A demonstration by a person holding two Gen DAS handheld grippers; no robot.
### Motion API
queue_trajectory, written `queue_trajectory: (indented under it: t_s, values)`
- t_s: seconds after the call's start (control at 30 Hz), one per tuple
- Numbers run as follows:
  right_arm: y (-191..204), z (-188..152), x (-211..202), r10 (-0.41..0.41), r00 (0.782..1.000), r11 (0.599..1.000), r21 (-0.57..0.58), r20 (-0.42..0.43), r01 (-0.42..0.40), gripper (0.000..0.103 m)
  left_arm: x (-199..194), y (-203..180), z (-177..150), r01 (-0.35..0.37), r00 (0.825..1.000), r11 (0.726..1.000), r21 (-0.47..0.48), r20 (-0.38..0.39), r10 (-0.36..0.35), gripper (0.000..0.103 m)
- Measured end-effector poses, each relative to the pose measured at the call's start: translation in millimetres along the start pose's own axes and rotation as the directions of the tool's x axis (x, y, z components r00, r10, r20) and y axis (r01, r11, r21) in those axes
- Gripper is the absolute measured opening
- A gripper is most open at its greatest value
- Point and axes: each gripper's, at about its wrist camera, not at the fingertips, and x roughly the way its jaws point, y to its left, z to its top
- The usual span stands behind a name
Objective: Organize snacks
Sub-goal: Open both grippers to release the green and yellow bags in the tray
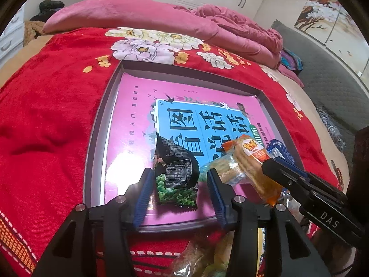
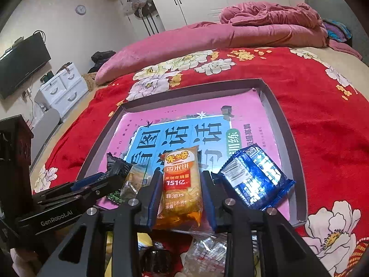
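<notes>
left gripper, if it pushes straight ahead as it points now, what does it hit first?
Probably the black-and-green snack packet, lying on the pink book in the tray, between the left gripper's open fingers. Depth is unclear.

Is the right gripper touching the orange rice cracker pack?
Touching. In the right wrist view, the right gripper has both pads pressed against the orange pack.

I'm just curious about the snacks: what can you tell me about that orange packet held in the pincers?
The orange packet is a glossy plastic wrapper, orange with a white band and red and yellow Chinese print; pale round rice cakes show through its clear parts. It looks sealed and full. The right gripper clamps it by its long sides, its far end pointing away over the grey tray lined with a pink sheet. A clear-wrapped snack lies beside it.
</notes>
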Motion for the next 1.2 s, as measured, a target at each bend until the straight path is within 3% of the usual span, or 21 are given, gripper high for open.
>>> queue_trajectory:
  t_s: [0.2, 0.67, 0.97, 1.1, 1.2]
  values:
    - [-2, 0, 1, -0.018, 1.0, 1.0, -0.006, -0.003, 0.018, 0.035, -1, 4, 0, -0.006, 1.0, 1.0, -0.013, 0.004, 0.006, 0.063]
    - [4, 1, -1, -0.116, 0.993, 0.99, -0.077, 0.021, 0.117, 0.038, -1, 11, 2, -0.002, 1.0, 0.999, -0.038, 0.007, 0.003, 0.063]
    - [2, 4, -12, -0.084, 0.994, 0.995, -0.05, 0.066, 0.087, 0.045, -6, 11, 3, 0.011, 1.0, 0.999, -0.043, 0.02, -0.01, 0.065]
    - [2, 4, -14, -0.092, 0.993, 0.994, -0.047, 0.073, 0.095, 0.045, -10, 10, 4, 0.012, 0.999, 0.999, -0.039, 0.04, -0.01, 0.074]
    - [0, 5, -17, -0.087, 0.993, 0.995, -0.037, 0.086, 0.09, 0.052, -13, 10, 4, 0.014, 0.998, 0.999, -0.04, 0.054, -0.011, 0.075]
